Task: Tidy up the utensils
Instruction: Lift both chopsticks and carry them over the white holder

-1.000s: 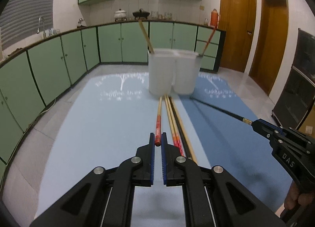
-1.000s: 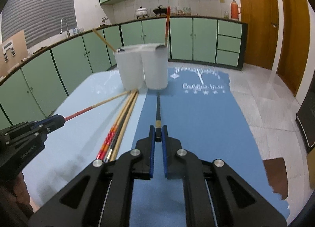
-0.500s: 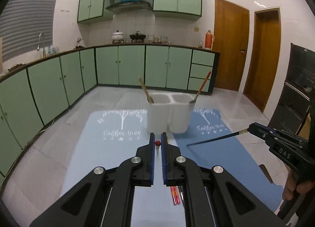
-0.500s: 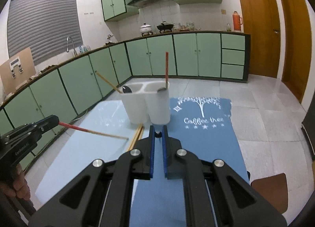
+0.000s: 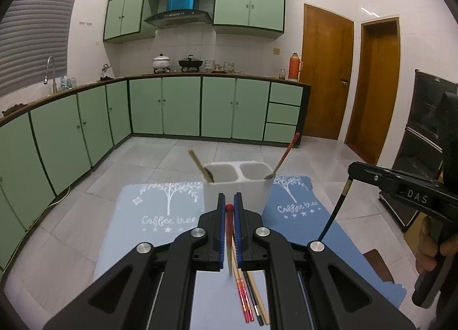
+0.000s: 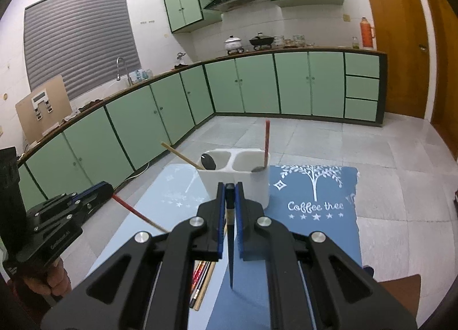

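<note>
Both grippers have a chopstick lifted clear of the mats, so the step in hand looks like the carry to the white two-cup holder (image 5: 237, 184) at twelve o'clock. The left gripper (image 5: 229, 209) pinches a red-topped chopstick (image 5: 229, 232); the right gripper (image 6: 230, 189) pinches a black chopstick (image 6: 230, 249). Each hangs near upright, grasped end up, tip toward six o'clock (slightly tilted). Next, each tip needs lining up over a cup. Loose chopsticks (image 5: 252, 298) lie below.
</note>
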